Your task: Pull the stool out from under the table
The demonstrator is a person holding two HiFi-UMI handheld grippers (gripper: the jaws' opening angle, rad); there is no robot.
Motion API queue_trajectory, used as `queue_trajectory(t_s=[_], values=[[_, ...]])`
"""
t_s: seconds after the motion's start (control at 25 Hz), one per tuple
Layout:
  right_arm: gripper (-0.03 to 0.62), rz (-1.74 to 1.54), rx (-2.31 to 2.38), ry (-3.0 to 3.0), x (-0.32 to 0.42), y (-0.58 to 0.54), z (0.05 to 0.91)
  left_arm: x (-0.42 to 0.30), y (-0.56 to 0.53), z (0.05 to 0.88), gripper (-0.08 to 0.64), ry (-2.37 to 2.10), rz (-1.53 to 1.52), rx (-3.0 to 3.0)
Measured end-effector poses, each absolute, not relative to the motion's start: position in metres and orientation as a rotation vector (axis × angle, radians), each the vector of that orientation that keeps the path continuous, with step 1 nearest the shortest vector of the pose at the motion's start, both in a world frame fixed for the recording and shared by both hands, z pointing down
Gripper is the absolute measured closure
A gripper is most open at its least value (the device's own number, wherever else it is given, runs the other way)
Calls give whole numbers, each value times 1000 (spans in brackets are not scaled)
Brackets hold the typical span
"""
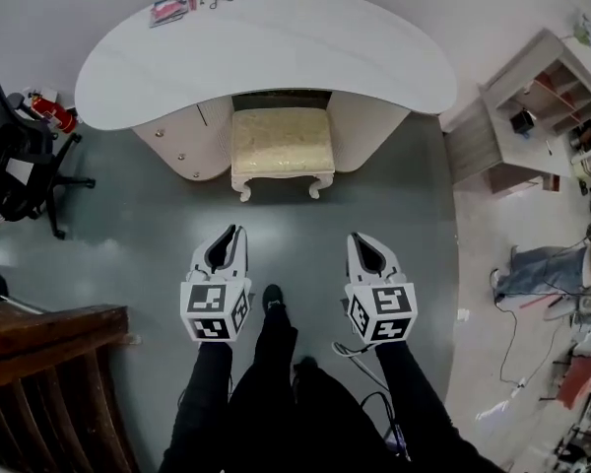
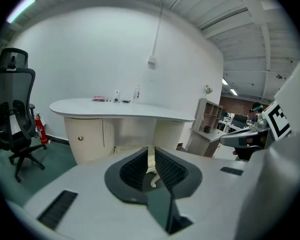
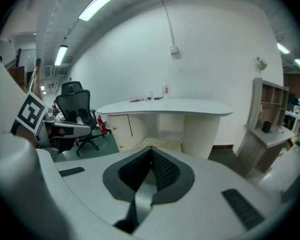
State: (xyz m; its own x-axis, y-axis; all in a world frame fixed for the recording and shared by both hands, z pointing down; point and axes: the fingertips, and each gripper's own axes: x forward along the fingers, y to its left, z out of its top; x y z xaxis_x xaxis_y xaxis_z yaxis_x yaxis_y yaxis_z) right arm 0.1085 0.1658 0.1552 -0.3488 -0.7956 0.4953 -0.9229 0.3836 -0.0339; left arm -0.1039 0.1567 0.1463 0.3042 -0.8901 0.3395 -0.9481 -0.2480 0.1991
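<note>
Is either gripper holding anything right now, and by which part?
Nothing is held. The left gripper and the right gripper are both empty, in the air short of the stool, which sits partly under the table.

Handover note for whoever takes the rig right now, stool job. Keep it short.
Left tongs: open a crack, empty.
Right tongs: shut, empty.
Both are over the floor, apart from the stool.
The stool is tucked into the gap under the table, with its front edge showing.
Done: nothing yet.
Left: step in, grip the stool, pull it clear.
</note>
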Motion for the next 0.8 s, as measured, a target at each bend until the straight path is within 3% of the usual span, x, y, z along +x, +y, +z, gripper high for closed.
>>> queue_trajectory(t_s=[0.32,0.52,0.8], values=[[588,493,1561,-2131,96,105,206,-125,108,200,508,-1597,262,2167],[455,585,1490,-2124,91,82,250,-130,86,238,508,-1587,288,2127],[390,570,1433,-2034,104,45,335,-137,43,316,452,-1606,340,2070]])
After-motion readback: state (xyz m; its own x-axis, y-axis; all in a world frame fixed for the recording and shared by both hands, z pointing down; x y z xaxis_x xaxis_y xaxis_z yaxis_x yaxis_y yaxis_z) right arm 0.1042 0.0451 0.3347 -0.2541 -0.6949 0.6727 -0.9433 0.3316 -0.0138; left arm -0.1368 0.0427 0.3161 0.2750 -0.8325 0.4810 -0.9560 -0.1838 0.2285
